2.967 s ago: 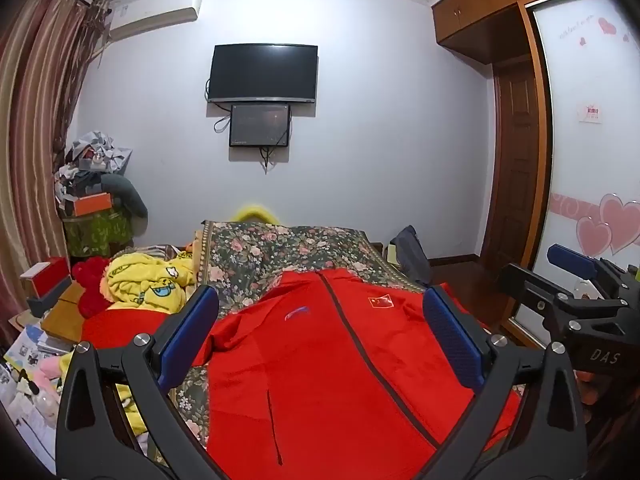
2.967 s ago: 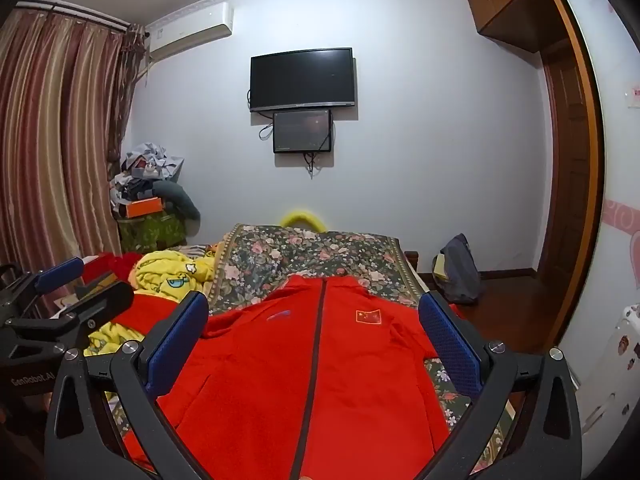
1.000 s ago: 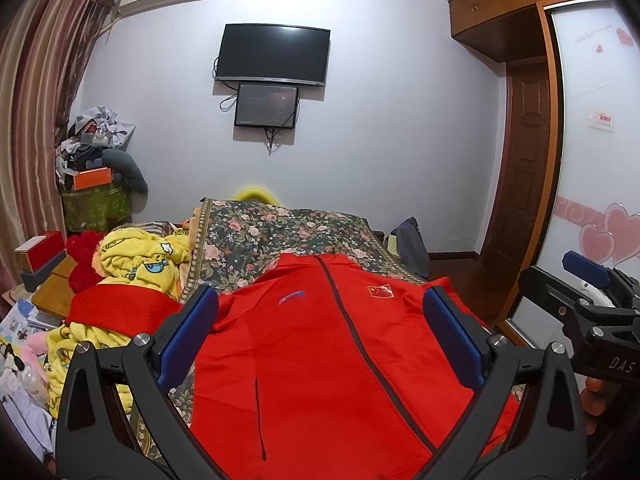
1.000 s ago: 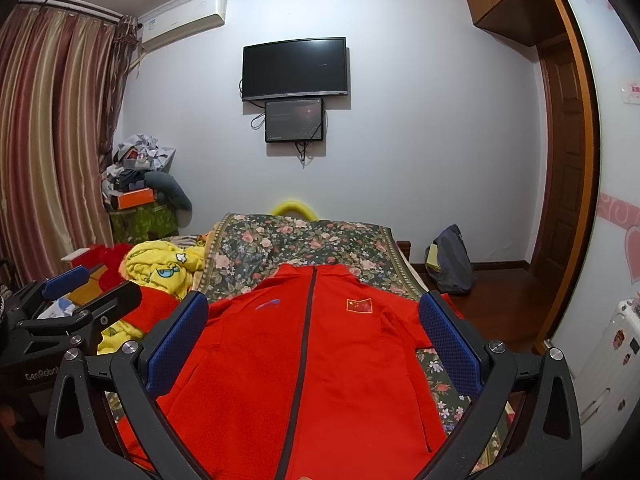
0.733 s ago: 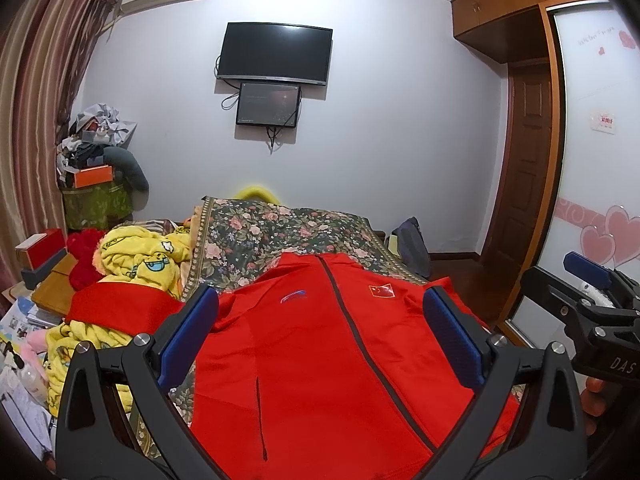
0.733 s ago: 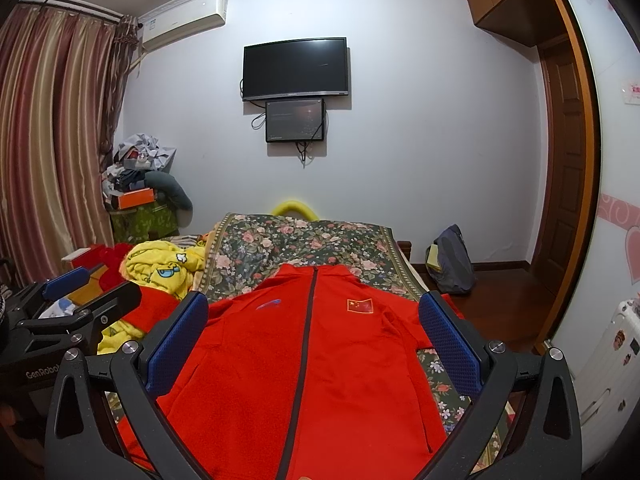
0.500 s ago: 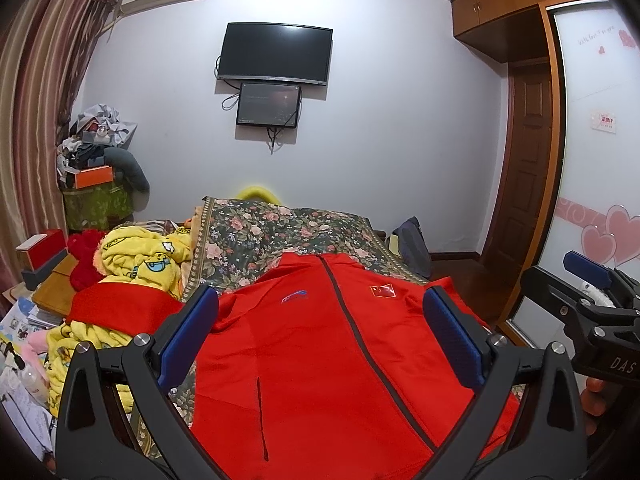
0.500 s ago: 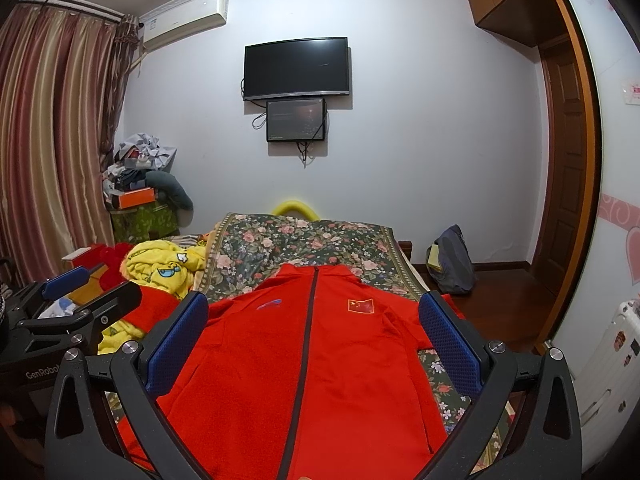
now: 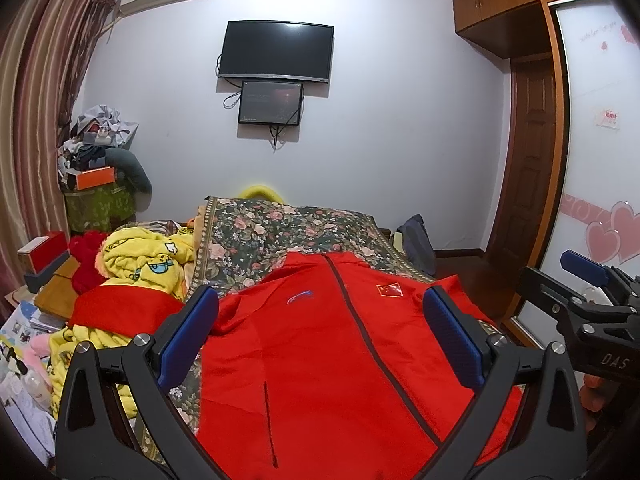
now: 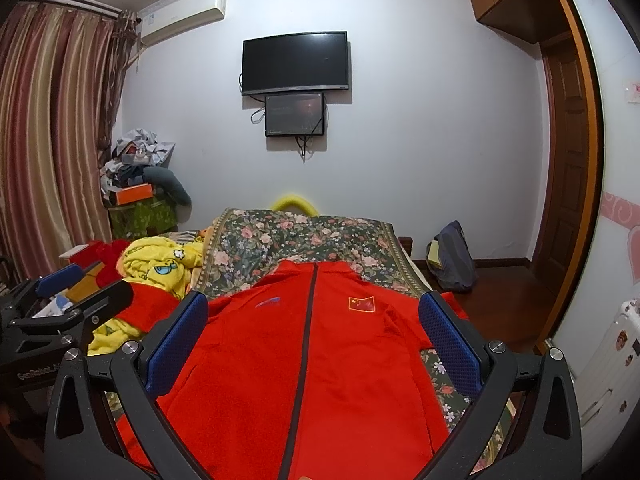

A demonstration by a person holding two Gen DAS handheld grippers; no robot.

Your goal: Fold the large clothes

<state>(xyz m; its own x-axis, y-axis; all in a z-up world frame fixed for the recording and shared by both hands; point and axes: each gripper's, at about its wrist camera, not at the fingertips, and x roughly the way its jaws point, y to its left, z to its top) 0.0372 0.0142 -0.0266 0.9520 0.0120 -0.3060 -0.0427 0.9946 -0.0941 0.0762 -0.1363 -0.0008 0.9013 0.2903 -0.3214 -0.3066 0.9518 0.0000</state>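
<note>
A large red zip jacket lies flat, front up, on a bed with a floral cover. Its collar points toward the far wall and a dark zipper runs down the middle. My left gripper hovers open above the jacket's chest, with nothing between its blue pads. My right gripper also stands open above the jacket, empty. Each gripper shows at the edge of the other's view: the right gripper and the left gripper. One red sleeve spreads left over yellow clothing.
A pile of yellow printed clothes and red items lies left of the jacket. Boxes and clutter stack by the striped curtain. A grey bag sits on the floor at the right, near a wooden door. A TV hangs on the far wall.
Both grippers have risen and tilted slightly since three seconds ago, so the jacket sits lower in view. In the last second almost nothing has moved.
</note>
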